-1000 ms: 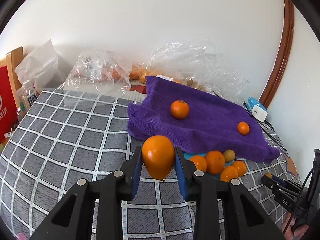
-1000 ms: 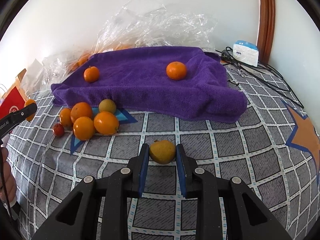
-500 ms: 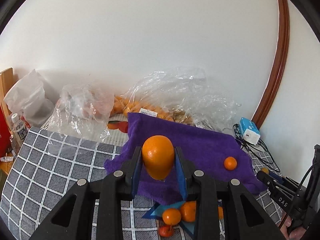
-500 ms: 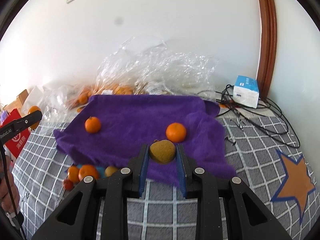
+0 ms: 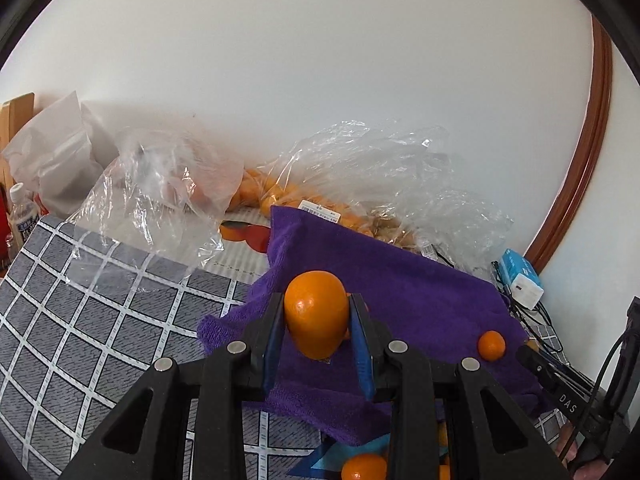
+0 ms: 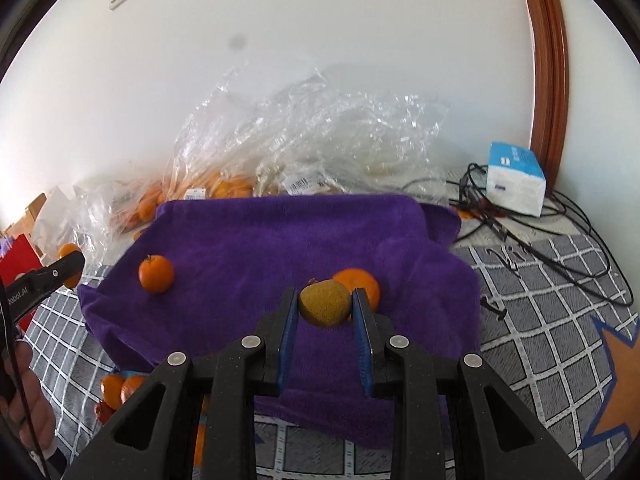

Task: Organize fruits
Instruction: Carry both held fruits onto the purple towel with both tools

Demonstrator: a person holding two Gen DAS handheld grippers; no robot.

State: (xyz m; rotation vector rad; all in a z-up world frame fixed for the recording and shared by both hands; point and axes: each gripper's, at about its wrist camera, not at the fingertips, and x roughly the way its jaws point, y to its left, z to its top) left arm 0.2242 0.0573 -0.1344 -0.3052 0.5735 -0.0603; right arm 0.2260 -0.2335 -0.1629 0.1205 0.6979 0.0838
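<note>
Above the purple towel (image 6: 280,240), both grippers carry fruit. The left gripper (image 5: 316,320) has its jaws clamped on an orange (image 5: 316,312), egg-shaped, with its long axis running up and down between the blue pads (image 5: 274,336). The right gripper (image 6: 325,308) has its jaws closed on a brownish-yellow fruit (image 6: 325,303), rounder and dull-skinned.

Two tangerines already lie on the towel. In the right wrist view one tangerine (image 6: 156,273) sits at the left, well apart from the jaws, and another tangerine (image 6: 360,280) sits just behind and to the right of the held brown fruit, very near it. That closeness is what the coming placement likely turns on: lowering straight down could nudge that tangerine, so a spot slightly nearer or to the left seems safer.

The left wrist view shows the right-hand tangerine (image 5: 491,345) far to the right, but the held orange hides the towel directly ahead. Only the right wrist view shows the open middle of the towel. More loose oranges (image 6: 120,390) wait on the checked surface (image 6: 540,320) near the towel's front left edge.
</note>
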